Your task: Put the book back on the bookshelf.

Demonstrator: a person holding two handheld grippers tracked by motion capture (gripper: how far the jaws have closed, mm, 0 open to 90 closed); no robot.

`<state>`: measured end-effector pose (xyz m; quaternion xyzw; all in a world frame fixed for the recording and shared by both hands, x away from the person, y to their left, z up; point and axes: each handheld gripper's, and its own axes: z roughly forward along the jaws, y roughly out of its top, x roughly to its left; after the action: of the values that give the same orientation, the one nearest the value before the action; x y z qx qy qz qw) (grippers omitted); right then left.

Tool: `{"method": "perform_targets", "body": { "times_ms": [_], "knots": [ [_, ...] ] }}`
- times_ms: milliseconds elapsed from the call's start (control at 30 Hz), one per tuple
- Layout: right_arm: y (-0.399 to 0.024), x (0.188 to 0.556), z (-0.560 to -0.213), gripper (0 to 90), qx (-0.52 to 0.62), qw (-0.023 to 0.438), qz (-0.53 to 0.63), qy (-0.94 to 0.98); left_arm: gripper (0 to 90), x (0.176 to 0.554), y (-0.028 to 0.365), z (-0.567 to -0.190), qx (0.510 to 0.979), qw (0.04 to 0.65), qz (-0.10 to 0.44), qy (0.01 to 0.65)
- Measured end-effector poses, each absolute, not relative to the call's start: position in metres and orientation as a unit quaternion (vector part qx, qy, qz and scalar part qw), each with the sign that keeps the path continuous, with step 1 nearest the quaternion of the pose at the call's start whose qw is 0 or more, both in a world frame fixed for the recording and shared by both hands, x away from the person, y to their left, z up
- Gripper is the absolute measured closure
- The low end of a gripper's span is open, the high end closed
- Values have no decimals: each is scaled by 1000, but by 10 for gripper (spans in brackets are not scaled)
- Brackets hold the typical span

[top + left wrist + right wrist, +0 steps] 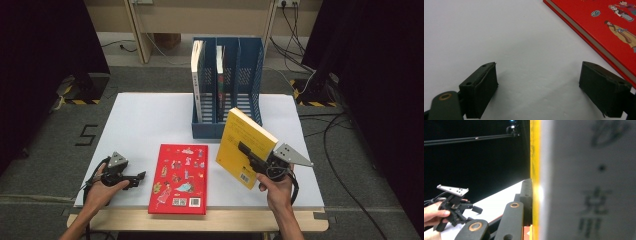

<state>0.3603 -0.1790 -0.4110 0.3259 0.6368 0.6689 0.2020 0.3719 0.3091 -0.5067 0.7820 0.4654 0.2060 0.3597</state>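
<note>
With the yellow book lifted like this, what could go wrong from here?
1. The right hand-held gripper clamps the yellow book near one lower edge while it is tilted off the table, so it may pivot or slip.
2. The blue file rack already holds two books; a tilted entry might catch a divider.
3. The red book lies close below, so a drop could hit it.
</note>
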Motion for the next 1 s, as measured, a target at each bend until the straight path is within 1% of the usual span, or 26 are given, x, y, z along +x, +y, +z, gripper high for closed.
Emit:
{"method": "perform_targets", "body": {
  "times_ms": [400, 1000],
  "knots": [
    [-187, 376, -385, 754, 343, 227, 669, 619, 136, 372, 309, -507, 782, 359, 206, 466],
    [-178, 407, -341, 754, 348, 254, 667, 608, 136, 372, 309, -507, 782, 360, 205, 465]
  ]
}}
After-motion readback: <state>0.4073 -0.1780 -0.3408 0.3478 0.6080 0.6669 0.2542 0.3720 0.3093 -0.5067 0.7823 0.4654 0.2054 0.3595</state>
